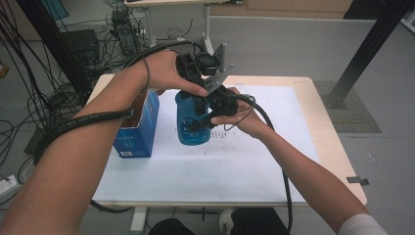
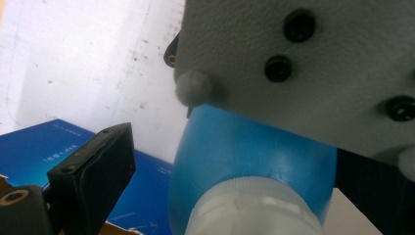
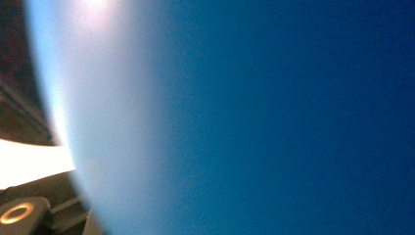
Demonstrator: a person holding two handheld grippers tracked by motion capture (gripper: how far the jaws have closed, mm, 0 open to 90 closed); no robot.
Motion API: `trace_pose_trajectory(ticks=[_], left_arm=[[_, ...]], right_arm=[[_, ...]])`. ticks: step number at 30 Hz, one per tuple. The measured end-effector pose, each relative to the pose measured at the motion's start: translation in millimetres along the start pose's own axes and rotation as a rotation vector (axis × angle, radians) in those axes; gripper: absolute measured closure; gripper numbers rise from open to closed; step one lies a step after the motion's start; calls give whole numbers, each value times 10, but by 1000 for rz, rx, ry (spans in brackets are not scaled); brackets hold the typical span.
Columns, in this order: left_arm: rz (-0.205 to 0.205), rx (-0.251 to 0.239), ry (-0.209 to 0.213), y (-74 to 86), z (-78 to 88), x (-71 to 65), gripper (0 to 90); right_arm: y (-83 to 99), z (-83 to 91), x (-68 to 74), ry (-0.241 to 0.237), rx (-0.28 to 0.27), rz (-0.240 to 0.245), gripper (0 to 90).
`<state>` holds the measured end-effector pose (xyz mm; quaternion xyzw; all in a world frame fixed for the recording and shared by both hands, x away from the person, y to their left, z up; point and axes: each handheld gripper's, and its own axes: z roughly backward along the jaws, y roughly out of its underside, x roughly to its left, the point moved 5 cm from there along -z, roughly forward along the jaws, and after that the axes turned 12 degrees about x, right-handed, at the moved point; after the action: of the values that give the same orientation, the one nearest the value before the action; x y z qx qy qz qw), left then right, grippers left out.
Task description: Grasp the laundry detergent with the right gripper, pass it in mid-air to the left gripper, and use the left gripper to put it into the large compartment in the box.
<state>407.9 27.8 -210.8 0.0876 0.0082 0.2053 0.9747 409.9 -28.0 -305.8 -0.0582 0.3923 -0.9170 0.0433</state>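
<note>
On the paper-covered worktop (image 1: 244, 166), mid-table, stands the blue bottle (image 1: 188, 128), the right tool (image 1: 208, 117) clamped tight on its side. Over its white cap (image 2: 254, 208) sits the left tool (image 1: 195, 66), jaws spread around the cap without touching it. Beside it stands a blue box (image 1: 139, 132).

Both forearms came in from the near edge and met over the middle of the table. The left hand (image 1: 164, 73) wrapped over the top of the left gripper (image 1: 195, 66), wrist bent, with a cable coiled along the forearm. In the left gripper view one black jaw stood off to the left; the other jaw was out of sight. The right hand (image 1: 240, 115) held the right gripper (image 1: 210, 110) just below and nearer, its jaws closed tight, the cable trailing back along the arm.
</note>
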Motion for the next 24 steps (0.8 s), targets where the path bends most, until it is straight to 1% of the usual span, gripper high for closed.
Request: trace_pose_trajectory(ticks=[2, 4, 8, 10, 13, 17, 19, 20, 24], left_arm=[[-1, -4, -3, -5, 8, 0, 55], [-3, -5, -11, -11, 8, -1, 55], [-5, -1, -20, -10, 13, 14, 55], [0, -4, -20, -12, 13, 14, 55], [-8, -9, -24, -12, 14, 19, 54], [0, -4, -27, -11, 12, 23, 55], [-2, -1, -28, -10, 16, 25, 55], [-5, -1, -33, -10, 27, 34, 55], [-5, -9, -36, -18, 45, 40, 55]], right_arm=[[0, 1, -11, 8, -4, 6, 441], [13, 12, -9, 4, 2, -8, 441], [16, 22, -23, 10, -5, 3, 441], [16, 26, -24, 12, -6, 0, 441], [19, 33, -33, 15, -9, -3, 441], [25, 35, -44, 18, -6, -11, 441], [22, 34, -54, 22, -11, -6, 441], [28, 42, -41, 17, 0, -30, 441], [31, 46, -52, 21, -3, -30, 441]])
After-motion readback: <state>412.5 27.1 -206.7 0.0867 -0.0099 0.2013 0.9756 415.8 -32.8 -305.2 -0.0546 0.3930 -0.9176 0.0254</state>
